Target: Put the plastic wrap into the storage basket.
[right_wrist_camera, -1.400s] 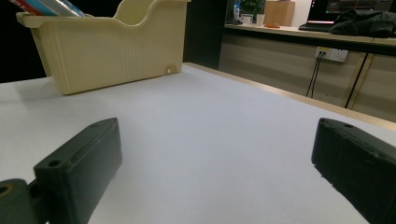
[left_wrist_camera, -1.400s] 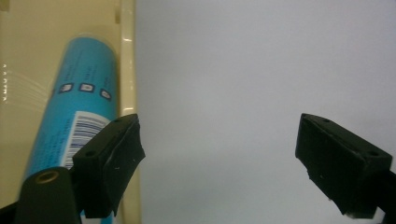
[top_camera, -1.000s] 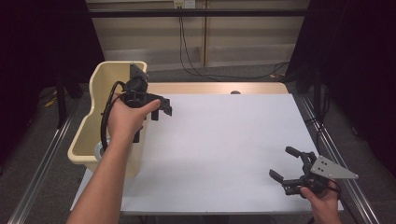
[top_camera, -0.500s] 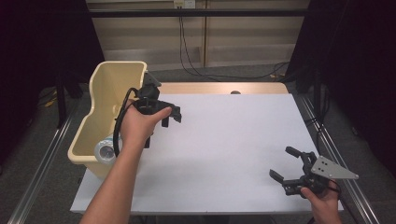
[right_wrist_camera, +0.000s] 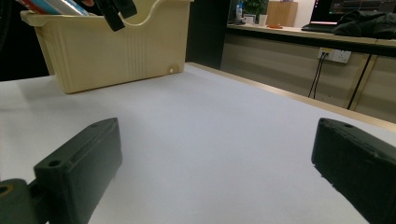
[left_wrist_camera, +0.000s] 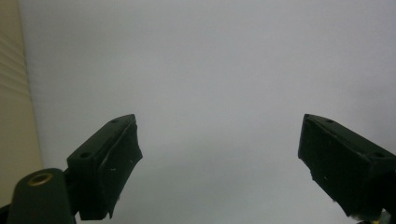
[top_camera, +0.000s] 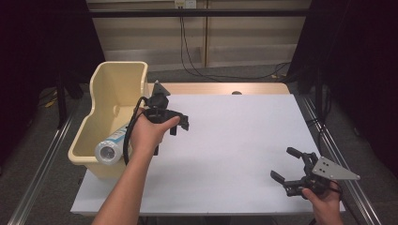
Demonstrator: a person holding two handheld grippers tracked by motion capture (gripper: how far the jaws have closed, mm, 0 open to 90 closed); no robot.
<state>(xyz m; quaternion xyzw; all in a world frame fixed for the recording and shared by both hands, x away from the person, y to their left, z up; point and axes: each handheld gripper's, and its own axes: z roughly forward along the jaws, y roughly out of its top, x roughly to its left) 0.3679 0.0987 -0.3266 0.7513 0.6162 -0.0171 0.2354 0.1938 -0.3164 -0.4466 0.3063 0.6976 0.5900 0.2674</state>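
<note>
A cream plastic bin (top_camera: 119, 82) stands at the table's left edge. In its near end lies a white-capped roll (top_camera: 109, 151). My left gripper (top_camera: 179, 125) hovers just right of the bin over the white tabletop (top_camera: 234, 140), held in a hand. Its jaws stand open with nothing between them in the left gripper view (left_wrist_camera: 219, 154), and the bin's wall (left_wrist_camera: 11, 93) is at the left edge there. My right gripper (top_camera: 283, 163) rests low near the front right corner, open and empty (right_wrist_camera: 215, 172). It faces the bin (right_wrist_camera: 107, 51) across the table.
A wooden strip (top_camera: 225, 88) runs along the table's far edge, with cables and a wall behind it. Metal rails (top_camera: 42, 164) flank the table on both sides. In the right gripper view a counter with a wall socket (right_wrist_camera: 334, 55) stands to the right.
The left hand has come away from above the bin, moving right and down toward the tabletop. The roll in the bin came into sight. The right gripper has kept still.
</note>
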